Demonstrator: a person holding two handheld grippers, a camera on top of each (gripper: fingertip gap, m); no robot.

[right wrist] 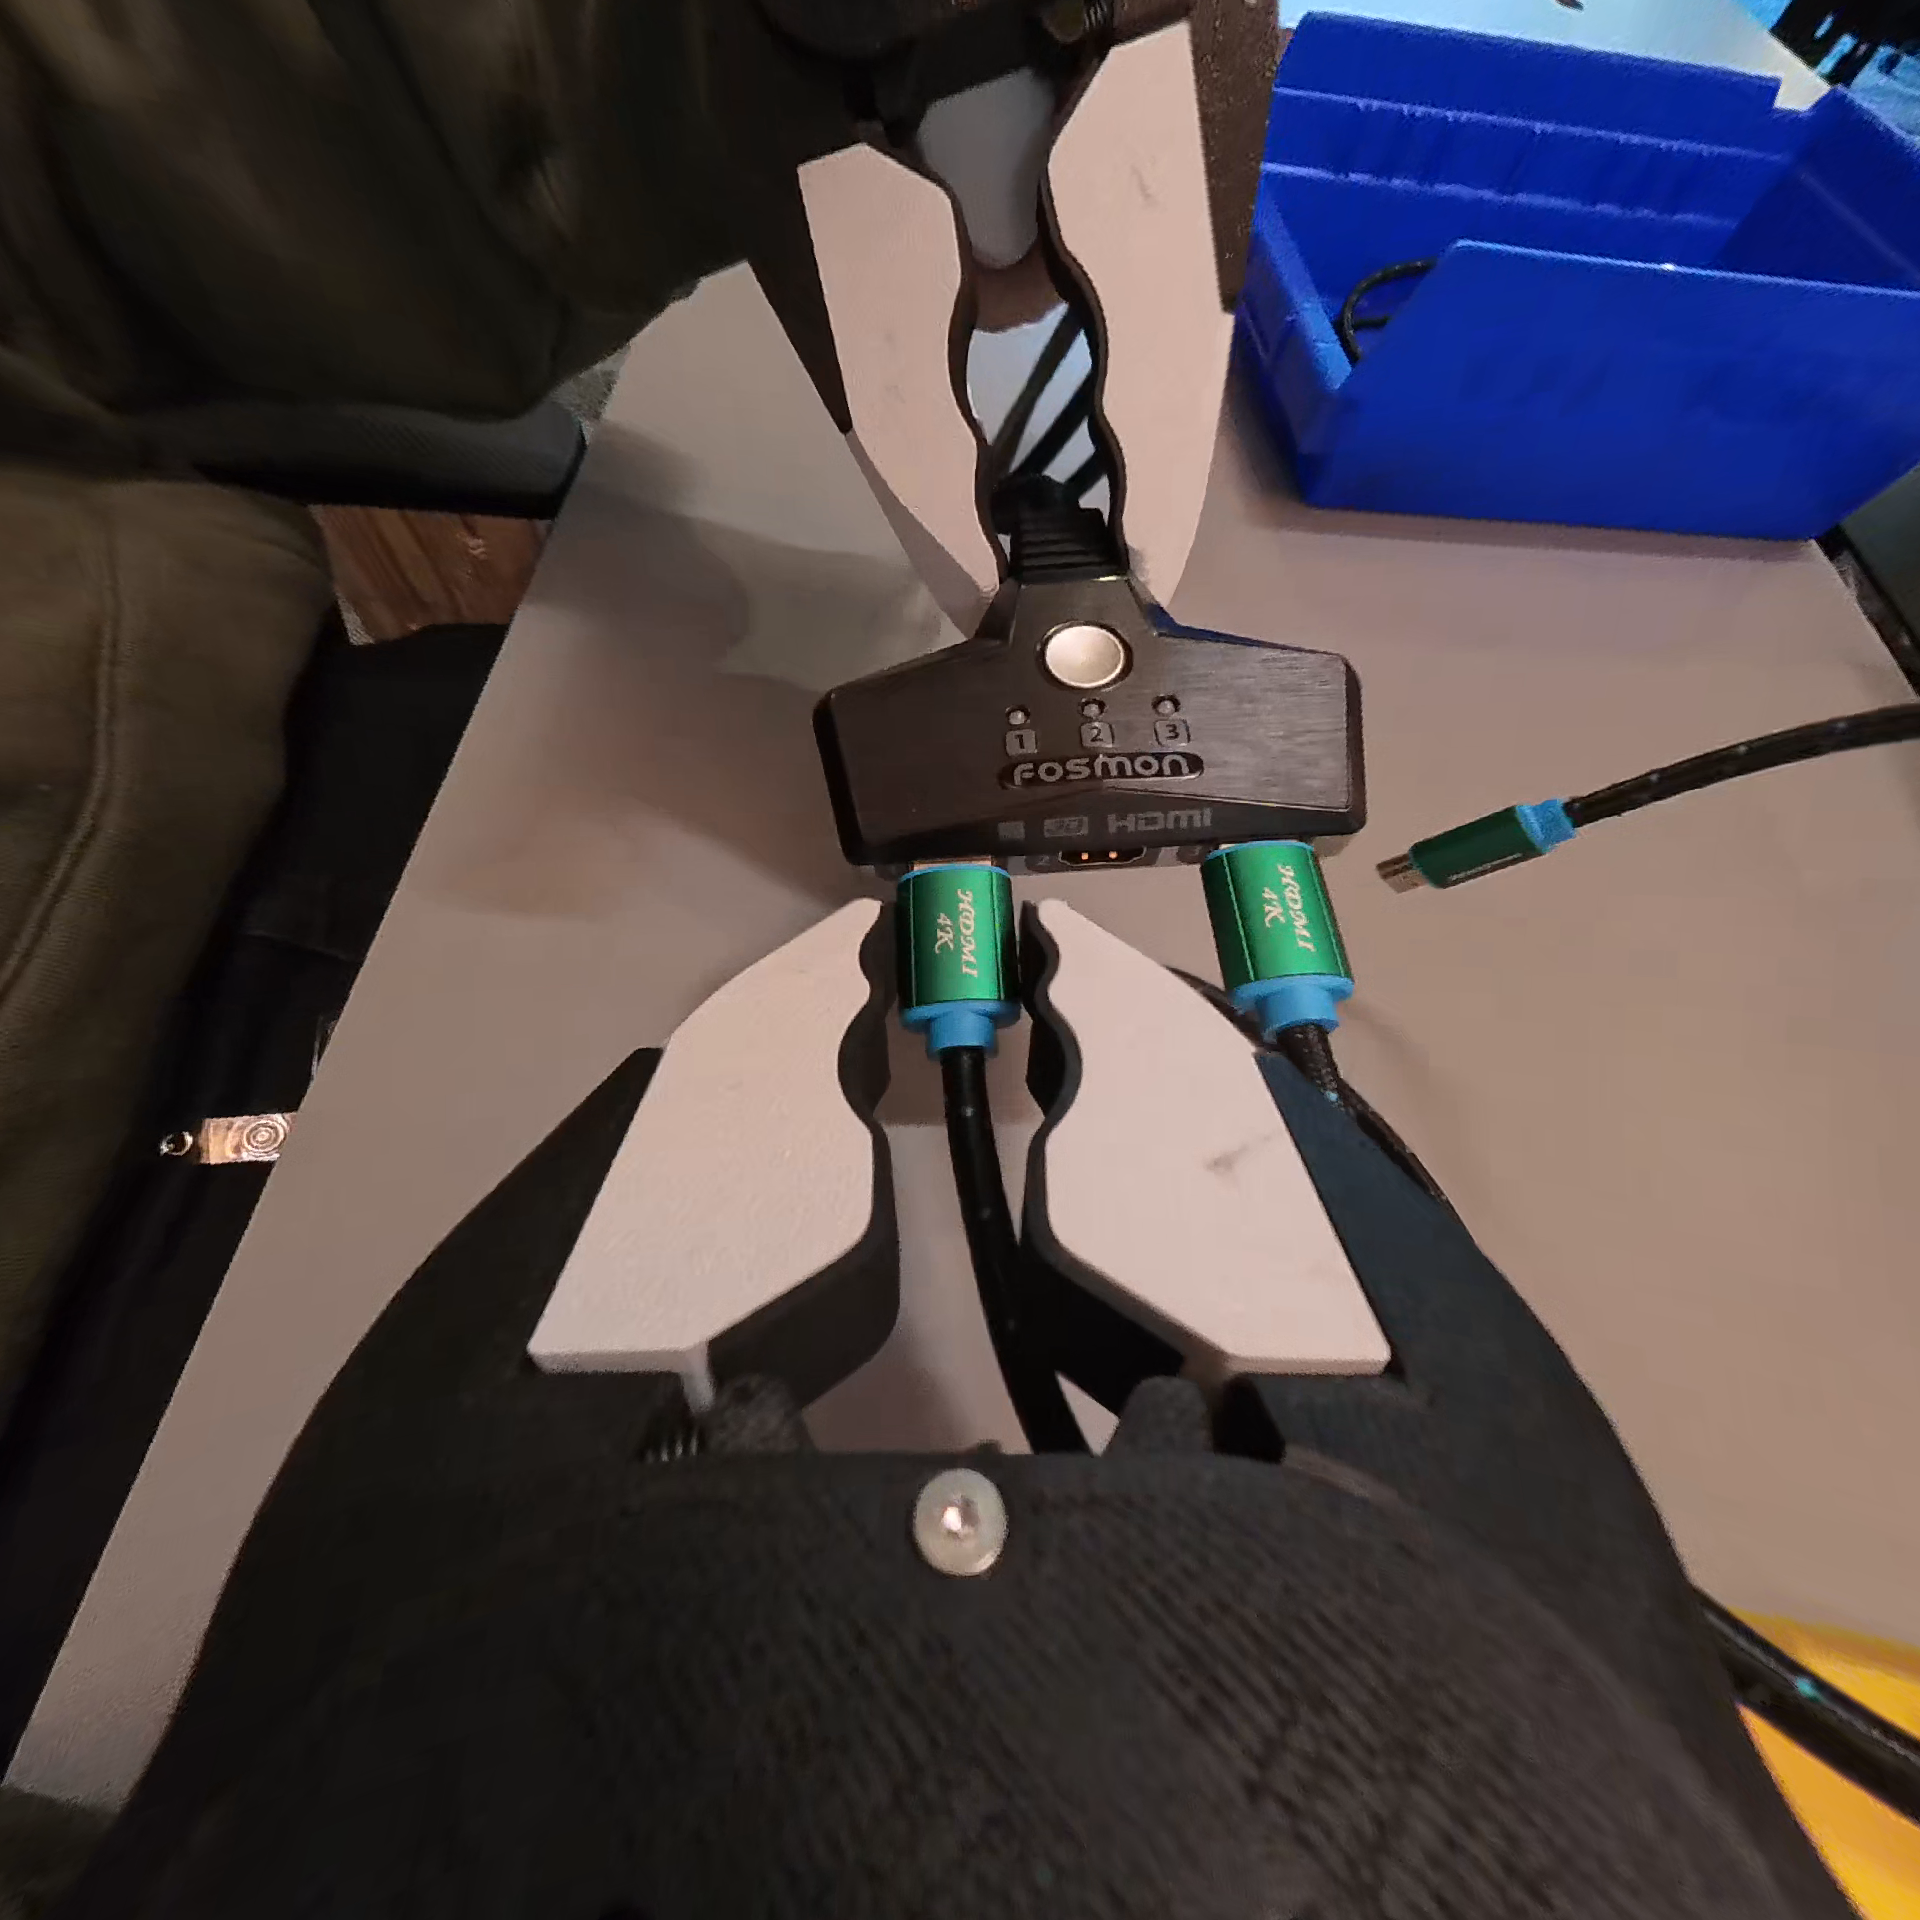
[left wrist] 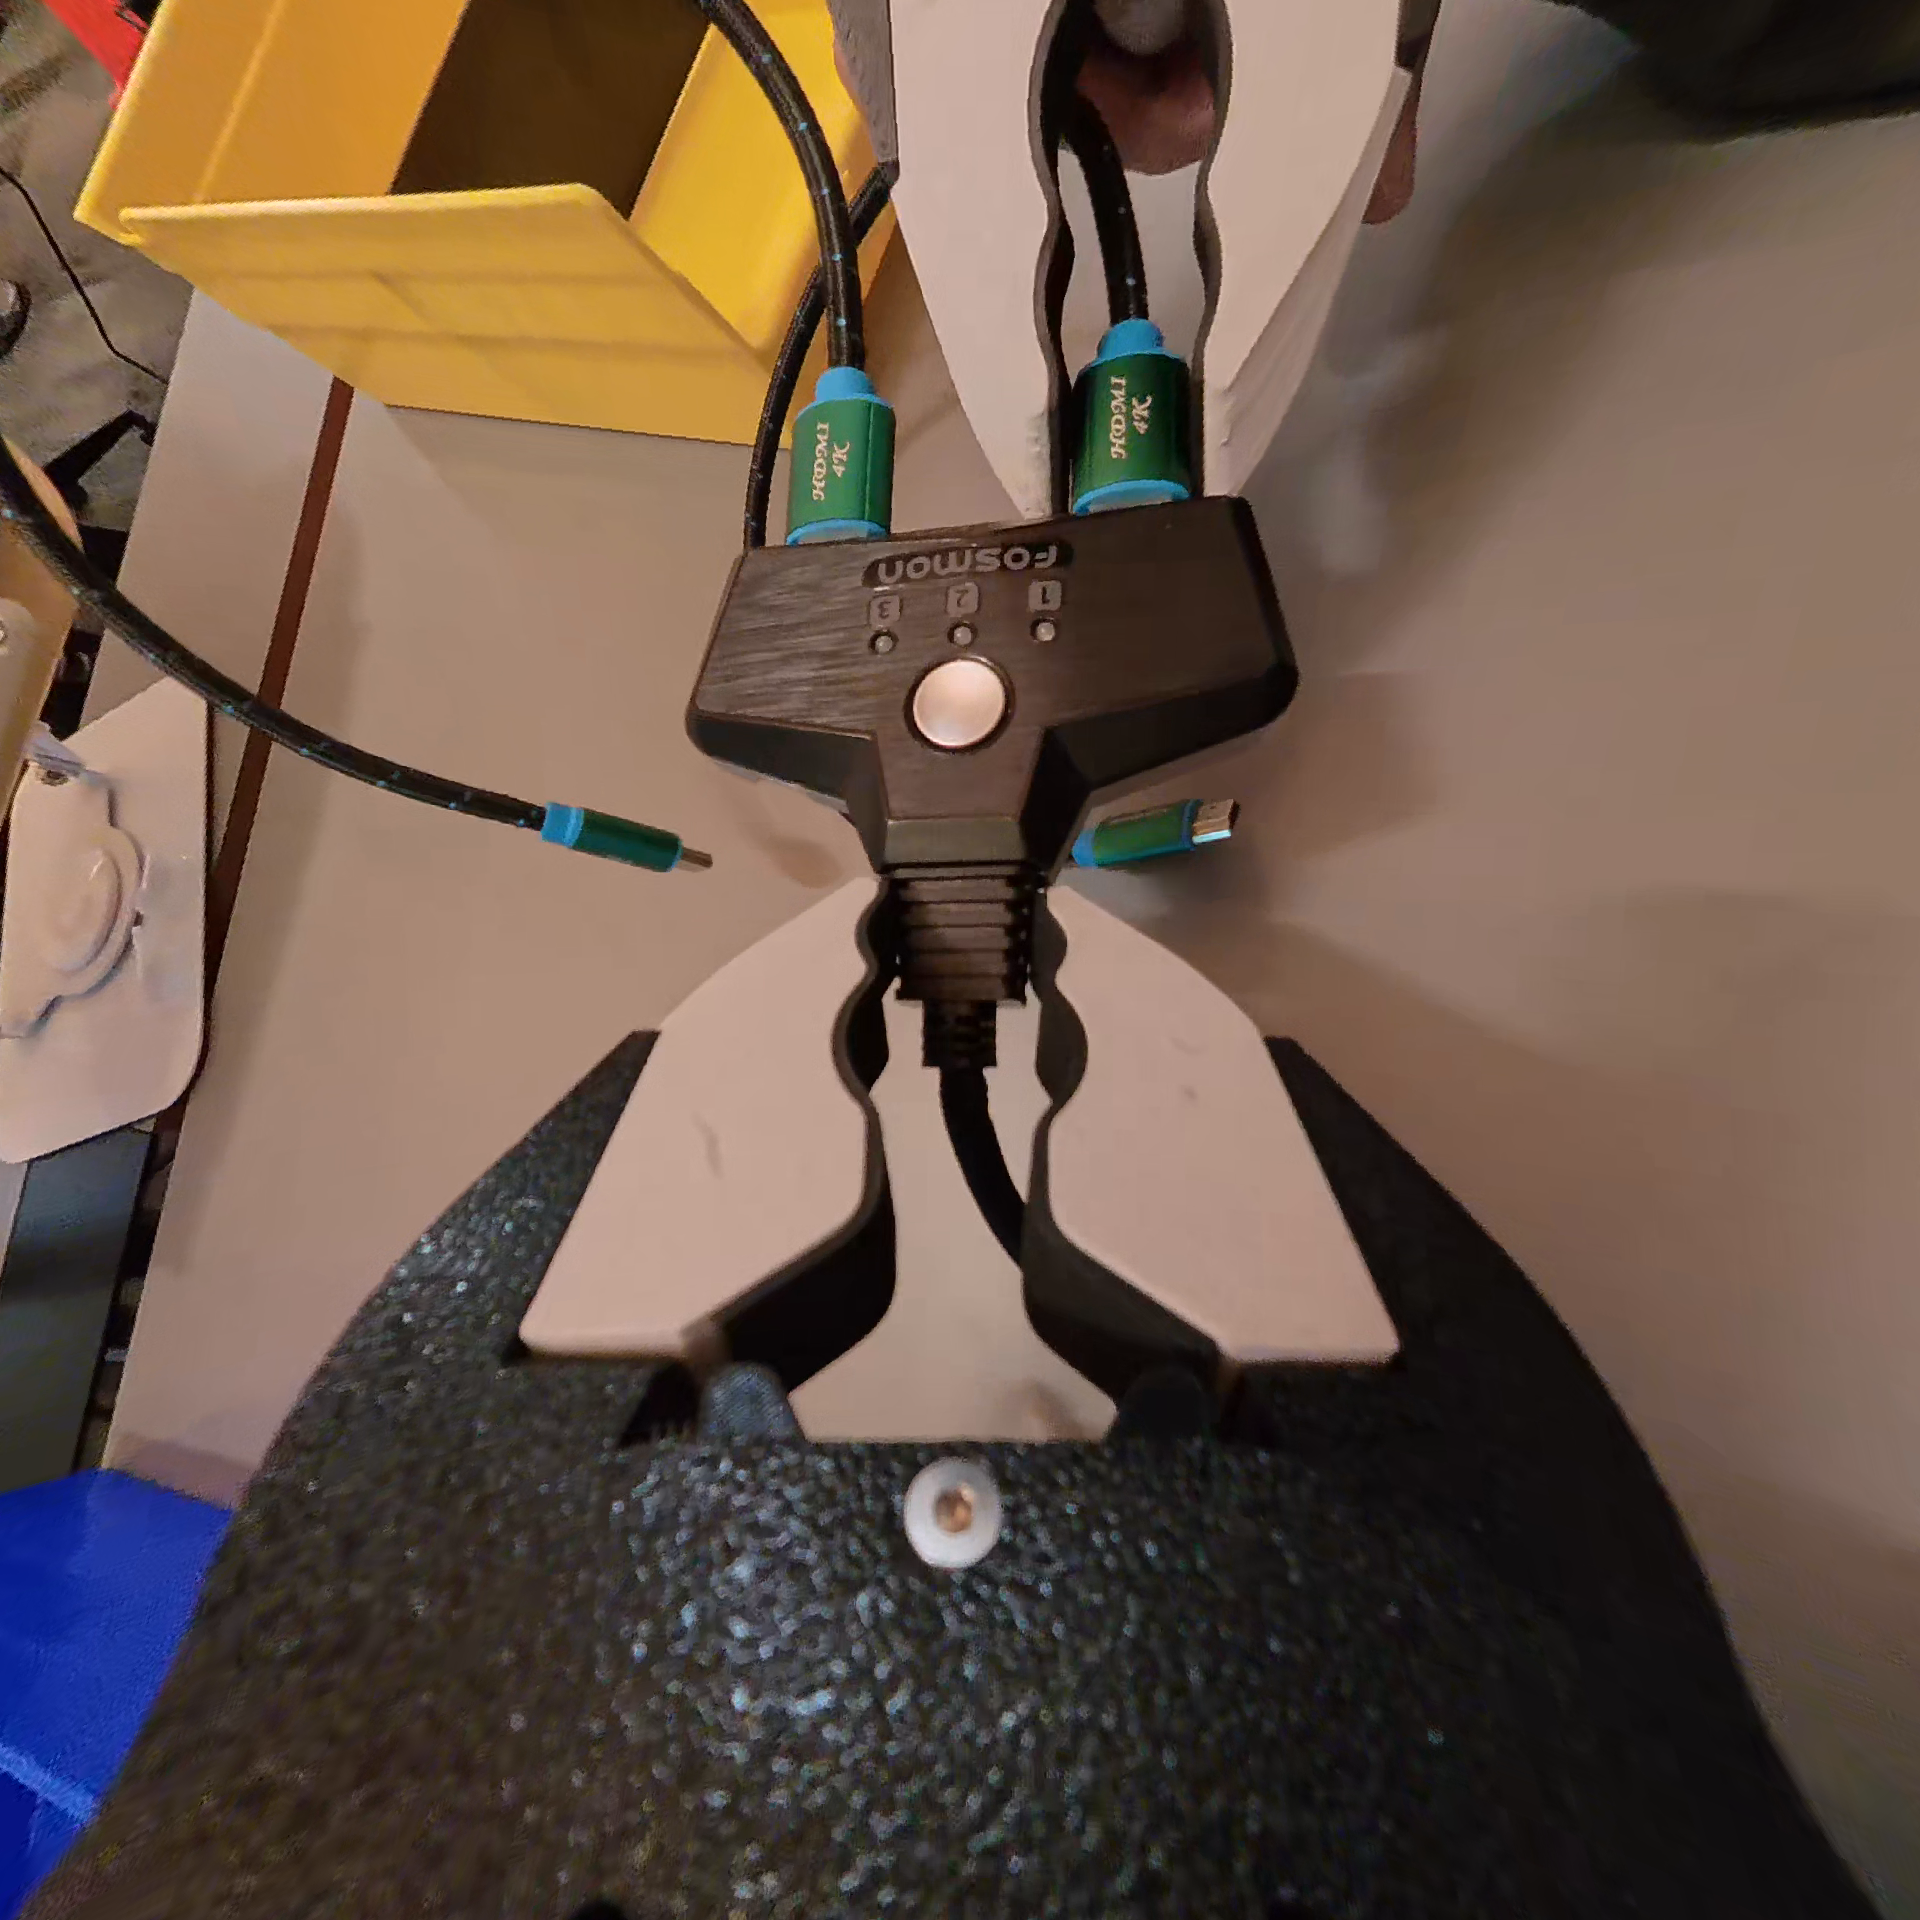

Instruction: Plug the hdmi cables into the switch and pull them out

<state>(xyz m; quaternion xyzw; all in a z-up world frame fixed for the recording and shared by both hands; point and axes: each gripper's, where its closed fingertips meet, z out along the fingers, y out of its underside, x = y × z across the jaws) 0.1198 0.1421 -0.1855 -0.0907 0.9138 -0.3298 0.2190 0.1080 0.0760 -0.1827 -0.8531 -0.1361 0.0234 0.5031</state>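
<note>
A black HDMI switch point(left wrist: 987, 665) lies on the grey table, also seen in the right wrist view point(right wrist: 1091, 748). My left gripper point(left wrist: 956, 925) is shut on the ribbed neck of the switch at its cable end; it also shows in the right wrist view point(right wrist: 1060, 582). Two green plugs sit in the outer ports. My right gripper point(right wrist: 954, 914) is shut on the plug point(right wrist: 951, 956) at port 1, with a little bare metal showing at the port. The other plug point(right wrist: 1278, 925) sits in port 3. The middle port point(right wrist: 1101, 858) is empty. A third green plug point(right wrist: 1455, 857) lies loose beside the switch.
A yellow bin point(left wrist: 416, 260) stands behind the switch. A blue bin point(right wrist: 1558, 364) stands on the opposite side. Another loose green plug point(left wrist: 1153, 831) lies partly under the switch. The table edge point(left wrist: 260, 727) runs along the left. A person's dark sleeve point(right wrist: 312, 260) is nearby.
</note>
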